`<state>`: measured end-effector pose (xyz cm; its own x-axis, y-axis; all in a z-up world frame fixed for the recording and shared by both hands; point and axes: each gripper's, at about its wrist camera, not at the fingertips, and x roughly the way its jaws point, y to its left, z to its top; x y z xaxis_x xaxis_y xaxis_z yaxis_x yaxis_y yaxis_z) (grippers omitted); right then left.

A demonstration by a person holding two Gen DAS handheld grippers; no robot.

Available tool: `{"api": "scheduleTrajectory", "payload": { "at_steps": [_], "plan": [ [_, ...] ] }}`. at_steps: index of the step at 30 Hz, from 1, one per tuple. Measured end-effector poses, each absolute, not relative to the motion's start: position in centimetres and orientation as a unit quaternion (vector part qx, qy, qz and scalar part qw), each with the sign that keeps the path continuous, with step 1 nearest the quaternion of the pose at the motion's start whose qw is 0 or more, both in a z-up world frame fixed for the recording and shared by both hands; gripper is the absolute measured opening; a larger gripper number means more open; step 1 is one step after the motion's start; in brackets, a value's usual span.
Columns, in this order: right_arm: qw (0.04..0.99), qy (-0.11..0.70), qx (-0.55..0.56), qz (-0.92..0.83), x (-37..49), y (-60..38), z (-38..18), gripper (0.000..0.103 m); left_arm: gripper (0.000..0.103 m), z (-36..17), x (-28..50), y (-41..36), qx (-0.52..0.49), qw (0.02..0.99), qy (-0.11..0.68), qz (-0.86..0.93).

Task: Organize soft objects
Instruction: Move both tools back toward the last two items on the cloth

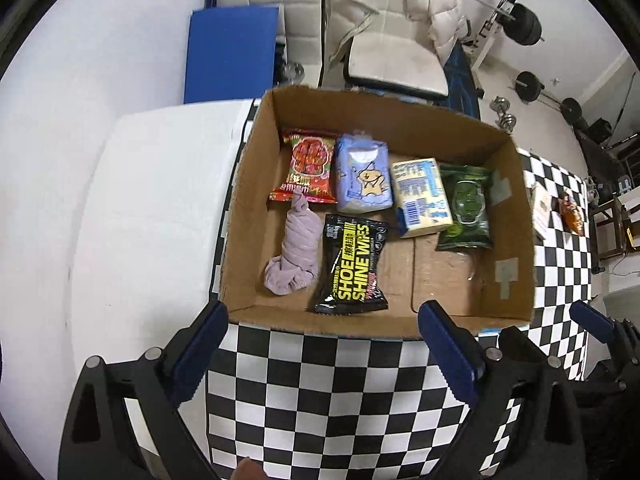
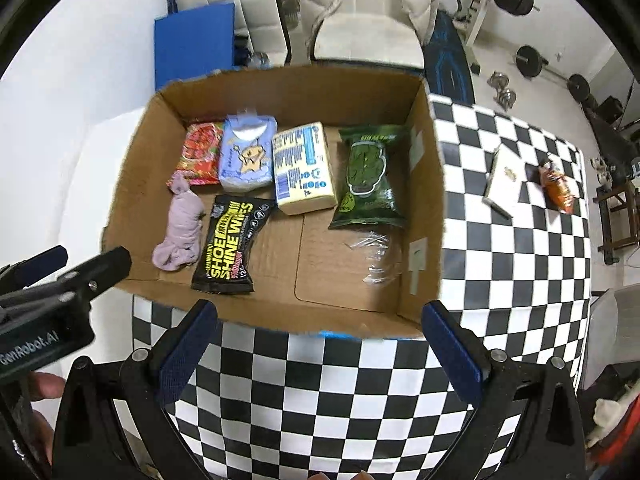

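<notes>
An open cardboard box (image 1: 520, 216) (image 2: 428, 184) stands on the checkered table. Inside lie a red snack pack (image 1: 308, 166) (image 2: 200, 152), a blue tissue pack (image 1: 362, 178) (image 2: 248, 156), a yellow pack (image 1: 422, 196) (image 2: 304, 168), a green pack (image 1: 466, 208) (image 2: 370, 176), a black shoe wipes pack (image 1: 352, 264) (image 2: 232, 244), a rolled purple cloth (image 1: 298, 252) (image 2: 182, 232) and a clear plastic wrapper (image 2: 376, 256). My left gripper (image 1: 322, 344) is open and empty in front of the box. My right gripper (image 2: 320, 344) is open and empty beside it.
On the checkered table (image 2: 520, 264) right of the box lie a white box (image 2: 504, 180) (image 1: 542, 208) and an orange snack bag (image 2: 558, 190) (image 1: 572, 212). A white surface (image 1: 152, 208) lies left. Chairs, a blue panel (image 1: 232, 52) and gym weights stand behind.
</notes>
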<state>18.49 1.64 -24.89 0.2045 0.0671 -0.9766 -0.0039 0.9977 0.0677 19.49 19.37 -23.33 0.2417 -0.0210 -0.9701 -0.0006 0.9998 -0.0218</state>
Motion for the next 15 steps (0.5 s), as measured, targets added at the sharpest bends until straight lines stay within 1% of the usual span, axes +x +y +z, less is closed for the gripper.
{"api": "scheduleTrajectory", "payload": {
  "at_steps": [6, 9, 11, 15],
  "plan": [
    [0.794, 0.607, 0.025, 0.032, 16.0, 0.9, -21.6, 0.103, 0.097, -19.6, 17.0, 18.6, 0.000, 0.814, 0.580, -0.003],
    [0.798, 0.600, 0.033, 0.038, 14.9, 0.5, -20.4, 0.103, 0.097, -18.6, 16.3, 18.6, -0.012, 0.817, 0.577, -0.006],
    [0.797, 0.601, 0.042, 0.047, 14.5, 0.3, -20.2, 0.103, 0.097, -18.0, 16.0, 18.3, -0.010, 0.821, 0.571, -0.006],
    [0.799, 0.596, 0.061, 0.062, 14.0, -0.5, -20.2, 0.103, 0.097, -16.5, 15.6, 16.8, 0.012, 0.845, 0.535, 0.003]
  ]
}}
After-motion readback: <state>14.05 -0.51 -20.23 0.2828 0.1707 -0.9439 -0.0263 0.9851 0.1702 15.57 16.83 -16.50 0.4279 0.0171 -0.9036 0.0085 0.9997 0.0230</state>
